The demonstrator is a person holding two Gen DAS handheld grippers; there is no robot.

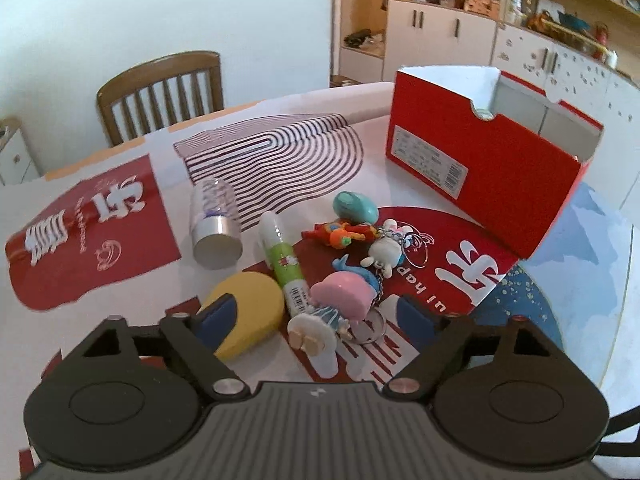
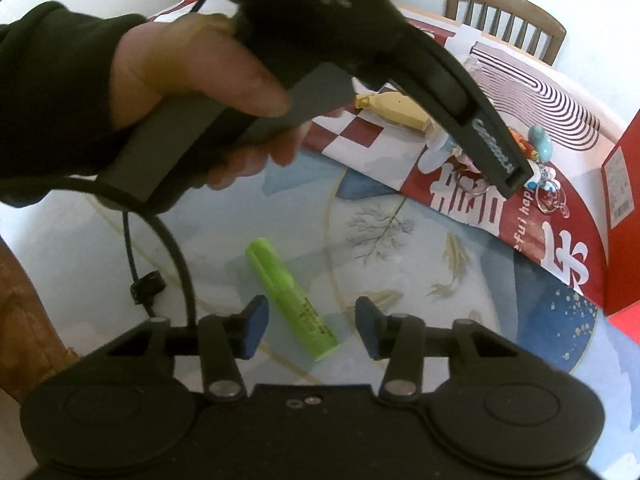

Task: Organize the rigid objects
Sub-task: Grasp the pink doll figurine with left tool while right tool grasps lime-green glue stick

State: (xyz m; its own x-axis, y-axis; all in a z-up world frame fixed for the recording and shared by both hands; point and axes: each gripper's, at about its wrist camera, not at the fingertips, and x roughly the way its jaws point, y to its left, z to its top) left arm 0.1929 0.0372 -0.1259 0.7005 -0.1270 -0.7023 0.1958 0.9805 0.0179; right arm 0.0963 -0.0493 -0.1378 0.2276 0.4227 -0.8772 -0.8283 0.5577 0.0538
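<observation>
Green highlighter [image 2: 294, 300] lies between the right gripper's [image 2: 310, 326] wide jaws, untouched; the left gripper [image 1: 316, 318] gapes wide over a pink-hatted figurine [image 1: 336, 304] near the red box [image 1: 486, 172].

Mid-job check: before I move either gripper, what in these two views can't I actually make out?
- Red box interior, left wrist view: its near wall hides the floor, so contents are unknown.
- Label on the box: print too small to read.
- Pink-hatted figurine: lower part hidden behind the left gripper.
- Toy pile, right wrist view: the left gripper's body covers most of it.
- Green highlighter print: blurred.
</observation>
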